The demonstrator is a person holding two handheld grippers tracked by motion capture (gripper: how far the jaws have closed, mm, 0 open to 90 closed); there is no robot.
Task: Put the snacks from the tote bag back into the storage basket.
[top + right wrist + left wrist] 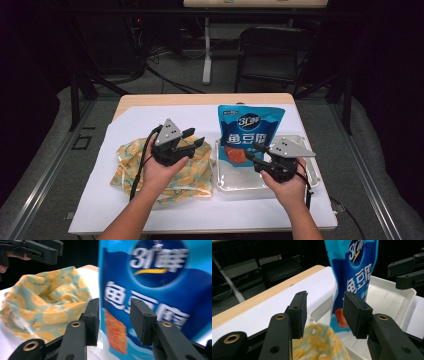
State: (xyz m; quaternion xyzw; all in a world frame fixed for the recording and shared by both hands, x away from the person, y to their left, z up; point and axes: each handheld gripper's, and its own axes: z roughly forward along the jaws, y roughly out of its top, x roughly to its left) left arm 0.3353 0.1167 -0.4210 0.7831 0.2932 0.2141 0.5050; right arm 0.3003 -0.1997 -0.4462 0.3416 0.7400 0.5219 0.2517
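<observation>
A blue snack pouch stands upright in a clear shallow tray at the table's right. To its left, a yellow bag with an orange-slice print lies on the white sheet. My left gripper hovers open above that bag, its jaws pointing at the pouch and tray. My right gripper is open by the pouch's lower right corner. In the right gripper view the pouch stands close ahead of the open jaws, its left edge in line with the gap.
The white sheet covers most of the wooden table. Beyond the far edge stand a black chair and a desk leg among floor cables. The sheet has bare room near the front edge and the far left.
</observation>
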